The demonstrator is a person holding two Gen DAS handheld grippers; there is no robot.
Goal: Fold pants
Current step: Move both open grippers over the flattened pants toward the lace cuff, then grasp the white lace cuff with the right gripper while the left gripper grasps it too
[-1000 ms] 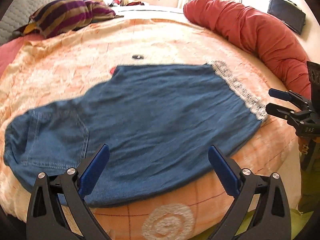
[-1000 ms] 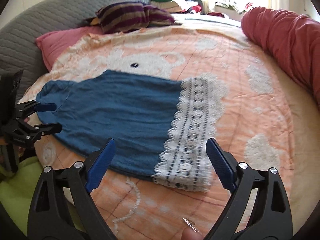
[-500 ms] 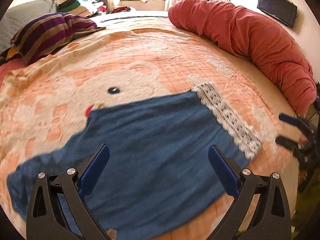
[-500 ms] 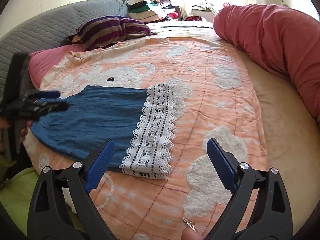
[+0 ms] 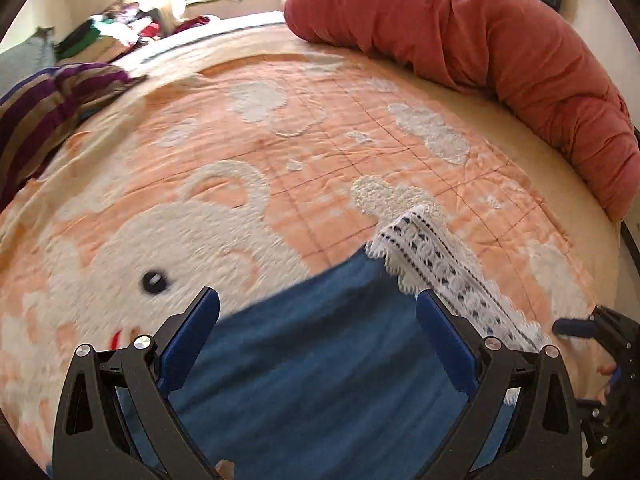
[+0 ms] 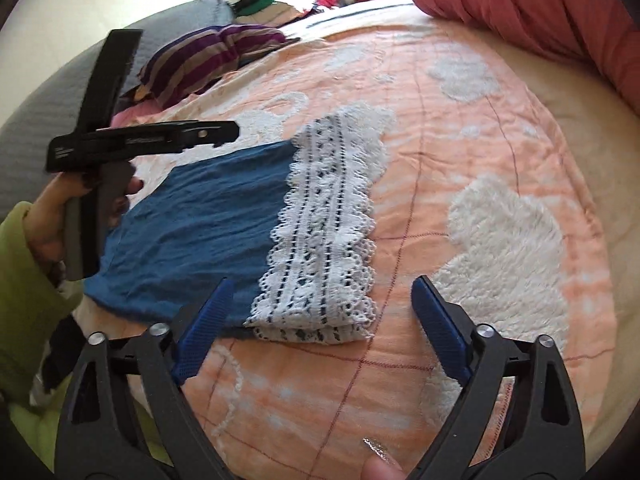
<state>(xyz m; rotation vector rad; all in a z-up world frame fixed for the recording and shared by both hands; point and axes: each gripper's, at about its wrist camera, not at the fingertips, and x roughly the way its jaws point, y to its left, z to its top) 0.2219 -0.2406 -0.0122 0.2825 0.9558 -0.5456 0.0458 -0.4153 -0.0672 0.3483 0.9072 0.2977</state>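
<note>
Now: right tongs [image 6: 318, 322] spread, closing, empty, nearest lace hem [image 6: 320, 240] of pants [image 6: 208, 216]; left tongs [image 5: 318, 338] spread over denim.

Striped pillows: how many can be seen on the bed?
1. The striped pillow lies at the bed's far left, beside the grey headboard; others may be hidden.

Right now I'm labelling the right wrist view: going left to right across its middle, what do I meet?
Green sleeve → left claw → blue pants → white lace hem → peach bedspread → red bolster.
</note>
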